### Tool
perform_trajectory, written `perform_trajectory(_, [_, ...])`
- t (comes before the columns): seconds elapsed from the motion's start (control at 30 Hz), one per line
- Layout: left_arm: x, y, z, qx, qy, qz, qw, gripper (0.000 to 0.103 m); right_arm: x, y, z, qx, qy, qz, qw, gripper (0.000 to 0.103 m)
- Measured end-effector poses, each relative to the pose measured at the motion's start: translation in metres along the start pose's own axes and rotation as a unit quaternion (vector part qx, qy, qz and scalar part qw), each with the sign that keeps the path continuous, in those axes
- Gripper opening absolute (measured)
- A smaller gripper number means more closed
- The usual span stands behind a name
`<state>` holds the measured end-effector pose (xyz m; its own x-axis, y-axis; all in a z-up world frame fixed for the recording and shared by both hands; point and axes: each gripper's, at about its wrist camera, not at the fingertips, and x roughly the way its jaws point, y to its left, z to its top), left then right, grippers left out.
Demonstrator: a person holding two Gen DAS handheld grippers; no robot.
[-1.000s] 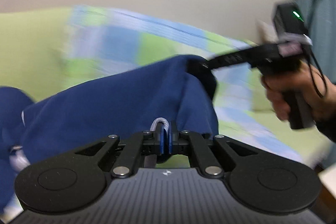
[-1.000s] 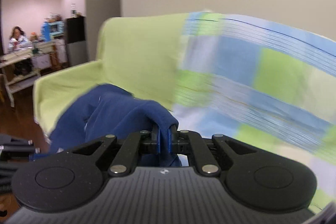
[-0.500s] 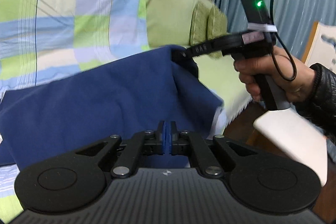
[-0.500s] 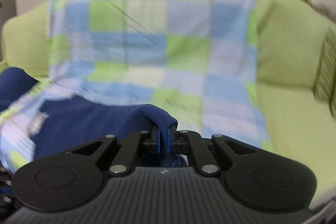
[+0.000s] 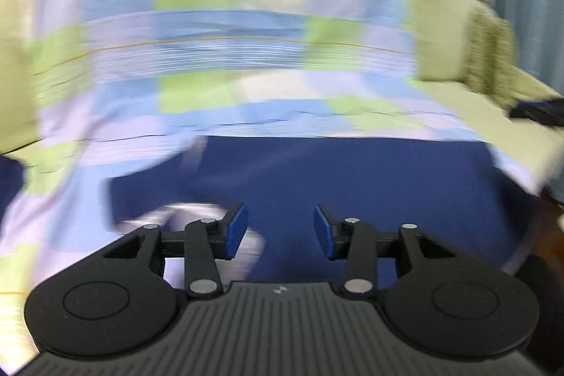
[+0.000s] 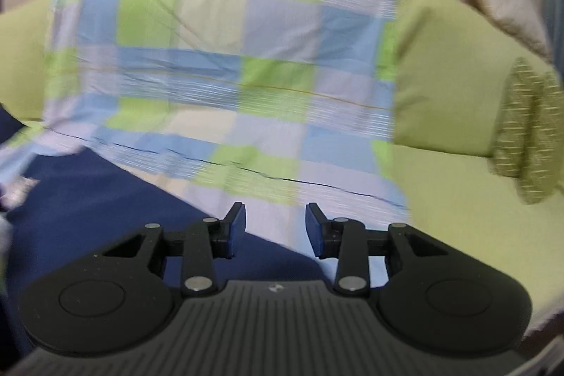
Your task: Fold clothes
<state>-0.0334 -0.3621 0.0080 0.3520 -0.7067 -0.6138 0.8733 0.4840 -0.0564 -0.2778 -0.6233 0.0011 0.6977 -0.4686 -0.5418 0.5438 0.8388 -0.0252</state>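
Two views, left wrist first: left gripper (image 5: 280, 228) low centre, jaws just opened and apart with nothing pinched; the navy garment (image 5: 352, 185) lies flat beyond the blue pads across the lower middle of the frame, on the checked sheet (image 5: 229, 59) draped over the green sofa (image 5: 444, 48), picture smeared by motion. Right wrist view: right gripper (image 6: 275, 228) low centre, jaws likewise just opened, apart and empty; navy garment (image 6: 91, 199) fills the lower left, its edge running under the pads, checked sheet (image 6: 246, 66) above it, patterned cushion (image 6: 528, 129) at right.
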Motion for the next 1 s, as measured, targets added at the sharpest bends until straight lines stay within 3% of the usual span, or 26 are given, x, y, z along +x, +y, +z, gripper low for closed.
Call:
perform_trajectory(0.13, [0.030, 0.043, 0.002, 0.000, 0.005, 0.037, 0.9993, 0.049, 0.034, 0.065, -0.001, -0.038, 0.028, 0.085, 0.995, 0.033])
perform_trajectory(0.2, [0.041, 0.058, 0.003, 0.001, 0.006, 0.045, 0.9990, 0.049, 0.069, 0.123, -0.007, -0.063, 0.051, 0.142, 0.986, 0.033])
perform_trajectory(0.27, [0.058, 0.077, 0.003, -0.003, 0.014, 0.049, 0.9987, 0.049, 0.090, 0.164, -0.012, -0.078, 0.065, 0.171, 0.980, 0.033])
perform_trajectory(0.37, [0.066, 0.097, -0.005, -0.011, 0.022, 0.043, 0.9988, 0.049, 0.109, 0.209, -0.020, -0.094, 0.081, 0.194, 0.973, 0.037])
perform_trajectory(0.43, [0.068, 0.104, -0.012, -0.012, 0.025, 0.034, 0.9990, 0.049, 0.120, 0.244, -0.030, -0.118, 0.096, 0.197, 0.968, 0.047])
perform_trajectory(0.5, [0.069, 0.107, -0.017, -0.013, 0.022, 0.025, 0.9994, 0.049, 0.122, 0.269, -0.043, -0.156, 0.103, 0.184, 0.965, 0.054])
perform_trajectory(0.57, [0.068, 0.106, -0.023, -0.011, 0.018, 0.019, 0.9996, 0.049, 0.122, 0.281, -0.051, -0.186, 0.103, 0.169, 0.962, 0.056])
perform_trajectory(0.63, [0.066, 0.104, -0.027, -0.003, 0.014, 0.017, 0.9997, 0.049, 0.119, 0.286, -0.058, -0.228, 0.096, 0.139, 0.959, 0.038])
perform_trajectory(0.67, [0.065, 0.103, -0.029, 0.000, 0.013, 0.016, 0.9998, 0.049, 0.116, 0.281, -0.056, -0.225, 0.099, 0.139, 0.959, 0.034])
perform_trajectory(0.73, [0.063, 0.099, -0.031, 0.004, 0.011, 0.008, 0.9999, 0.050, 0.110, 0.272, -0.052, -0.220, 0.107, 0.142, 0.959, 0.015])
perform_trajectory(0.8, [0.061, 0.096, -0.032, 0.008, 0.008, 0.000, 0.9999, 0.050, 0.106, 0.265, -0.048, -0.218, 0.114, 0.145, 0.958, 0.006])
perform_trajectory(1.0, [0.055, 0.083, -0.030, 0.024, -0.001, -0.013, 0.9996, 0.052, 0.089, 0.232, -0.026, -0.203, 0.110, 0.148, 0.962, 0.002])
